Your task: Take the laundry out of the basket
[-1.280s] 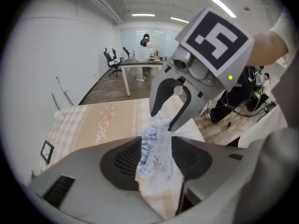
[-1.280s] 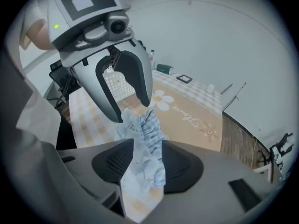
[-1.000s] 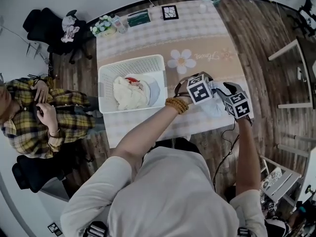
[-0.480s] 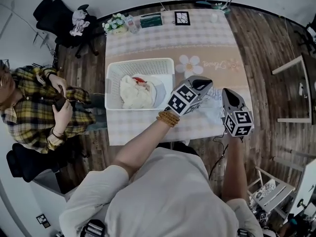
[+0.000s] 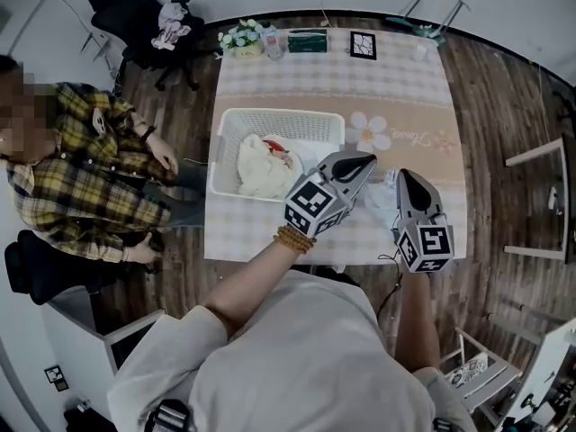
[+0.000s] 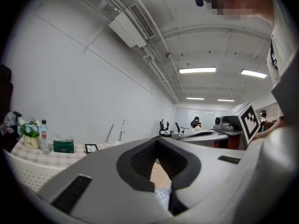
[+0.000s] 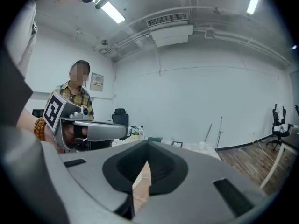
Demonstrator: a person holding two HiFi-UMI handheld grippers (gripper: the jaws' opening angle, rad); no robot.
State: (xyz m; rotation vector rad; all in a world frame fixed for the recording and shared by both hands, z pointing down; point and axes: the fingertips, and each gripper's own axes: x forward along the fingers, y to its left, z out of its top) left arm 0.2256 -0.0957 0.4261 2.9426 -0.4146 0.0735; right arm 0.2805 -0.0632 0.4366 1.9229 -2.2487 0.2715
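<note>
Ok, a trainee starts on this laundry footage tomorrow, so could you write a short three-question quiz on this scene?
1. True or false: the basket is empty.
2. Where does the bottle stand? A) beside the flowers at the far edge of the table B) inside the basket C) on the floor
3. Are the fingers of the left gripper apart or together?

Key: 1 false, cream laundry lies in it. 2 A. 3 together.
</note>
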